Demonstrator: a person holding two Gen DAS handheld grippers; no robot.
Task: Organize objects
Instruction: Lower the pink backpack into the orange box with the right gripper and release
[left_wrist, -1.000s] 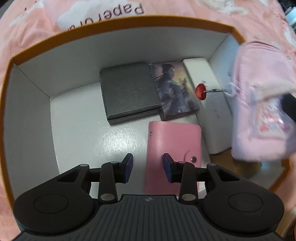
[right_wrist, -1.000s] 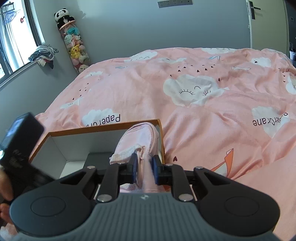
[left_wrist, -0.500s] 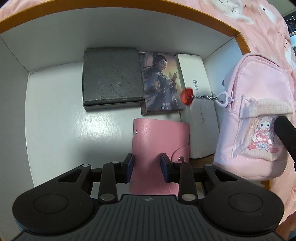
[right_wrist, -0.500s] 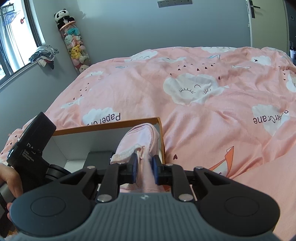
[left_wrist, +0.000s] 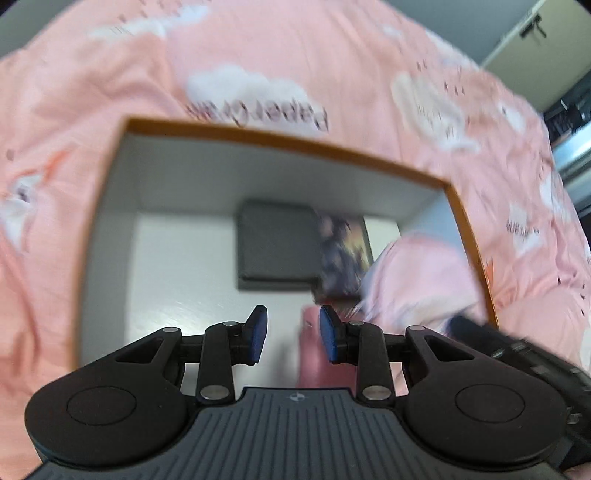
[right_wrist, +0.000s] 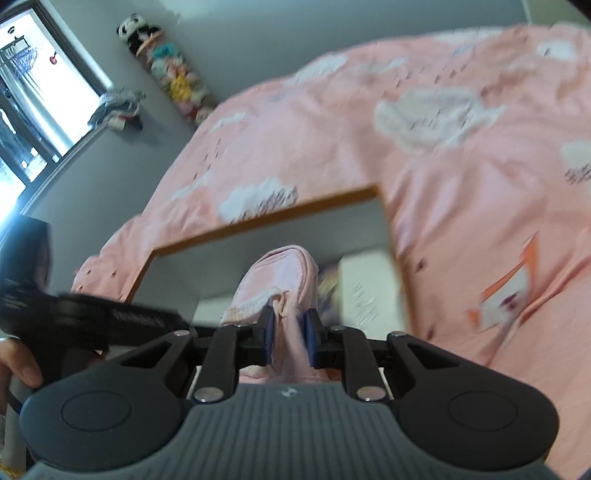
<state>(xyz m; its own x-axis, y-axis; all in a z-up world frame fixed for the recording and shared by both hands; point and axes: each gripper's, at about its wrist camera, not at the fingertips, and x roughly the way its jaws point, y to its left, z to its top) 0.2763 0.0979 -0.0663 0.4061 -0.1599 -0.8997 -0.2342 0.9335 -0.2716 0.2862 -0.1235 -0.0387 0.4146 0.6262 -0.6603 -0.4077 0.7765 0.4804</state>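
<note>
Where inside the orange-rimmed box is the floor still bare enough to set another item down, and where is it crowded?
Bare: the white floor of the box between its left wall and the dark grey case, running forward to the left gripper. Crowded: the right side, where the picture card, pink wallet and pink pouch, clamped by the right gripper, bunch together.

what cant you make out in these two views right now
- Left wrist view: motion blur smears the picture card; its artwork is unreadable.
- Left wrist view: the pink wallet is half hidden behind the left gripper.
- Right wrist view: the pink pouch hides the box floor.
</note>
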